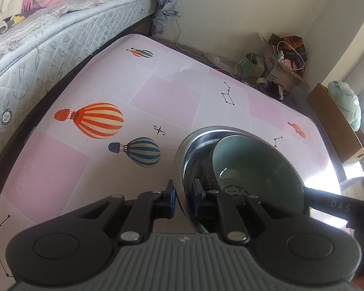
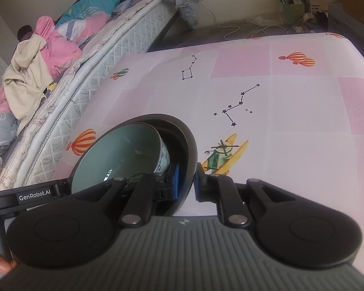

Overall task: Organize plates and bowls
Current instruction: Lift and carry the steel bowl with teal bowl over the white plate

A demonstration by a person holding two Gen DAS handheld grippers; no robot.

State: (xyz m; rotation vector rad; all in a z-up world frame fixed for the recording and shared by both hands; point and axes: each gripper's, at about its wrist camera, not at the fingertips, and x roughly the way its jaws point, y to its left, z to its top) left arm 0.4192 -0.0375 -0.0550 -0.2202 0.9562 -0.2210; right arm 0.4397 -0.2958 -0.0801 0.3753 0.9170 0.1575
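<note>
A table [image 1: 172,92] in a pink balloon-print cloth fills the room beside a bed [image 1: 48,36] at ten o'clock, with cardboard boxes [image 1: 279,72] crowding the floor at one o'clock. On the table's near side sits a steel basin [image 1: 194,145], a teal ceramic bowl [image 1: 254,160] tilted inside it. The left claw [image 1: 184,195] is pinching the basin's rim at seven o'clock; the right claw [image 2: 188,181] is pinching the opposite rim at five. The steel is likely stiff, light and slick, best held by the rim on both sides; the loose bowl looks heavy and breakable and could slide. The open cloth ahead holds no obstacles.
</note>
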